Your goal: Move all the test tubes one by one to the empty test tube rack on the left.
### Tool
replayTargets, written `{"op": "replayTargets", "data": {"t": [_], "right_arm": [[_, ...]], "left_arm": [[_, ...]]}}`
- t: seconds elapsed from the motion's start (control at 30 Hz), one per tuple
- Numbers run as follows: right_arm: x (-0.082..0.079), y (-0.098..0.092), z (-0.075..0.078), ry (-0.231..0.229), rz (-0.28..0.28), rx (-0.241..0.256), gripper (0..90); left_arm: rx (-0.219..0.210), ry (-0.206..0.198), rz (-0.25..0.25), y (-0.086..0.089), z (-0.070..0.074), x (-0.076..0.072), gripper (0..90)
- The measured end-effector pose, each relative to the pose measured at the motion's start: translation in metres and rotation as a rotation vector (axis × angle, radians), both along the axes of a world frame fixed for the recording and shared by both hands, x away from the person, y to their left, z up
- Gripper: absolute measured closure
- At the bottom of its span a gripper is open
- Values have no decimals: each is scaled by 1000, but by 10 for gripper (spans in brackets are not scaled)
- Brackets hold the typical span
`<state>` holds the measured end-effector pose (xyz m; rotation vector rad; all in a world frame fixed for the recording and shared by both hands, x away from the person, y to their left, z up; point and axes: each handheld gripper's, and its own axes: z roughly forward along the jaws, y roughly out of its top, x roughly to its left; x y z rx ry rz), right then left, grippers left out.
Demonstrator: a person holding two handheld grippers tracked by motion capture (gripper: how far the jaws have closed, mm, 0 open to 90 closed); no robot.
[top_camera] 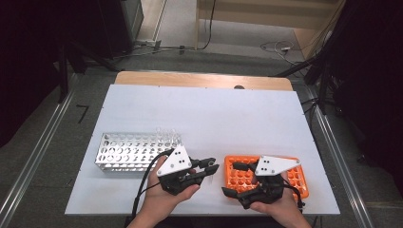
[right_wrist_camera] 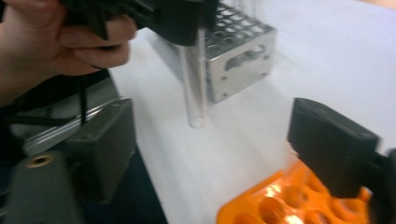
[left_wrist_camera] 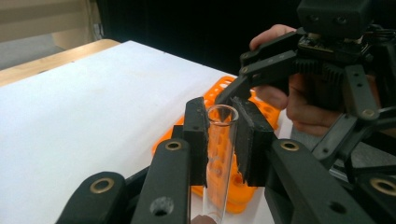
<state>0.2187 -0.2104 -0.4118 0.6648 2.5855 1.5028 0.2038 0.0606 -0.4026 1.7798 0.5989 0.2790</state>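
A clear glass test tube (left_wrist_camera: 219, 154), open at the top and rounded at the bottom, hangs upright, clamped between the black pads of the left hand-held gripper (top_camera: 207, 167). It is held above the white counter (top_camera: 204, 114), between the metal rack (top_camera: 135, 151) and the orange rack (top_camera: 294, 178). The metal rack, full of round holes, carries a few more clear tubes (top_camera: 167, 133) at its far corner. The right hand-held gripper (right_wrist_camera: 210, 154) has its jaws wide apart over the orange rack's near edge, holding nothing, just beside the tube.
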Motion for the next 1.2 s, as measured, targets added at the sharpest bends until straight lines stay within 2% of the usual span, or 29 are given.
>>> {"op": "replayTargets", "data": {"t": [0.2,0.47,0.83,1.2], "right_arm": [[4,-12,3,-1,-47,20,0],[9,-28,6,24,-58,60,0],[17,-50,3,11,-122,51,0],[24,-69,2,21,-169,65,0]], "left_arm": [[-13,-9,39,13,4,4,765],[-21,-23,102,35,9,12,765],[-17,-69,208,67,18,21,765],[-35,-81,304,98,22,31,765]]}}
